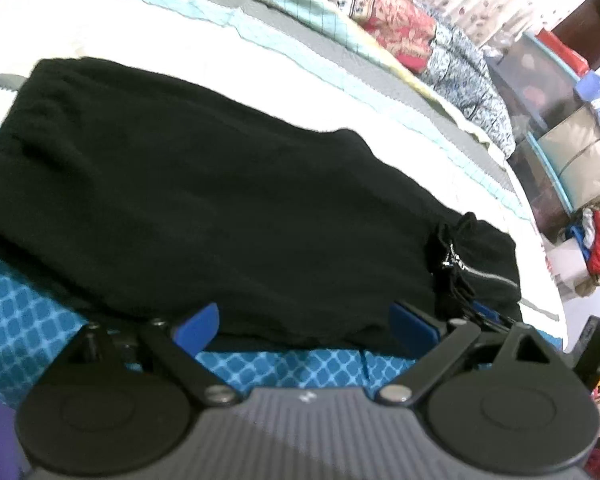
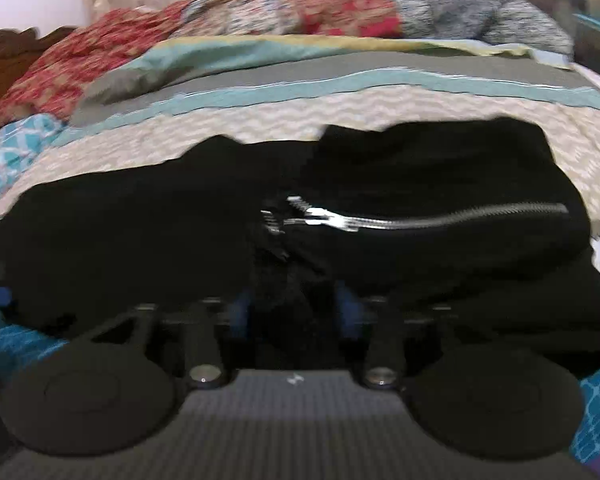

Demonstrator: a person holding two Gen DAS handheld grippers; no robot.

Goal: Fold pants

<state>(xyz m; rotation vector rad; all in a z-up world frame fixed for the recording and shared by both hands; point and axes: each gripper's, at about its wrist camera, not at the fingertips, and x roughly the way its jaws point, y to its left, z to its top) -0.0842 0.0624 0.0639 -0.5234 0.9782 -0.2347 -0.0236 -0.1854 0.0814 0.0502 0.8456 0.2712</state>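
Pants lying on the bed, black, laid out long, spreading across a cream zigzag cover with the near edge overhanging a blue diamond-print sheet. Silver zipper sitting at one end of the pants, running along a bunched-up fold of the fabric; in the left wrist view that same end is lying to the right, close to the bed's edge.

Left gripper hovering at the near edge of the pants, jaws standing wide apart, blue fingers clear, nothing clamped between them, just the pants edge and blue sheet showing in the gap.

Right gripper sitting at the zipper end of the pants. Jaws parted, with a clump of black fabric lying between them; can't tell whether the pads are pressing on it, since the view is blurred and the fingers are mostly buried in dark cloth.

Beyond the pants: a teal-and-grey striped band running across the cover, then a pile of red floral and grey speckled bedding heaped at the far side of the bed. Off the bed past the zipper end, storage bins and a stack of coloured clothes are sitting in the background.
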